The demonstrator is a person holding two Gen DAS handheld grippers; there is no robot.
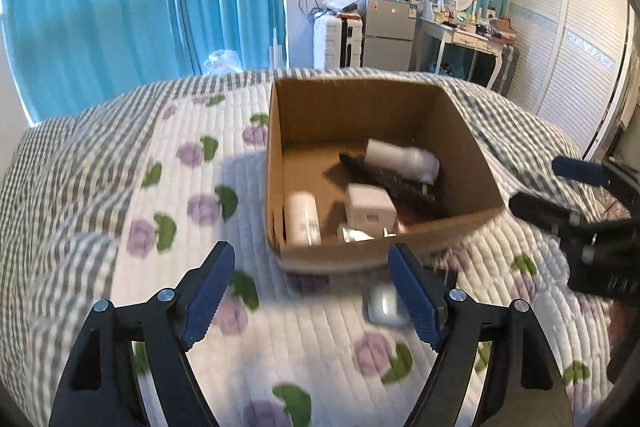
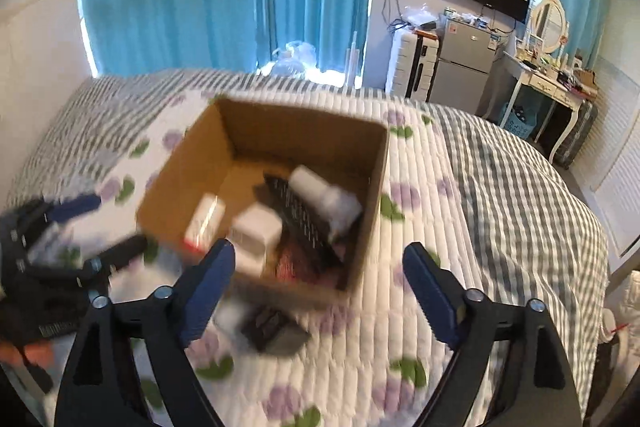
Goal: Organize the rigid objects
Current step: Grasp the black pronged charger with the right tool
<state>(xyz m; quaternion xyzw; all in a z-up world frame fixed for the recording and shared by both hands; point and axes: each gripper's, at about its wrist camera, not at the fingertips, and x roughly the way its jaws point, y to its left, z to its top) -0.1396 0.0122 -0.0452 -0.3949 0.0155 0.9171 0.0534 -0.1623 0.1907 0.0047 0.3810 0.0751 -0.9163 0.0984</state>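
A: Left view, jaws?
B: Left gripper point(image 1: 310, 281) has its jaws apart, holding nothing. Ahead of them the box point(image 1: 472, 151) sits on the bed point(image 1: 120, 155), holding a bottle point(image 1: 303, 217), a cube point(image 1: 370, 207) and a remote point(image 1: 394, 181). A grey case point(image 1: 383, 303) lies beside the right jaw.

A: Right view?
B: Right gripper point(image 2: 320, 281) also has its jaws apart and empty. The box point(image 2: 188, 167) is just ahead; a dark thing point(image 2: 274, 329) lies between the jaws, blurred.

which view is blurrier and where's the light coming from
Right wrist view: heavier motion blur, smearing the cardboard box and the dark item on the quilt before it. Left wrist view: sharper, though the quilt print and box rim smear. Both: daylight glows through the blue curtains, and fisheye bends the room's edges.
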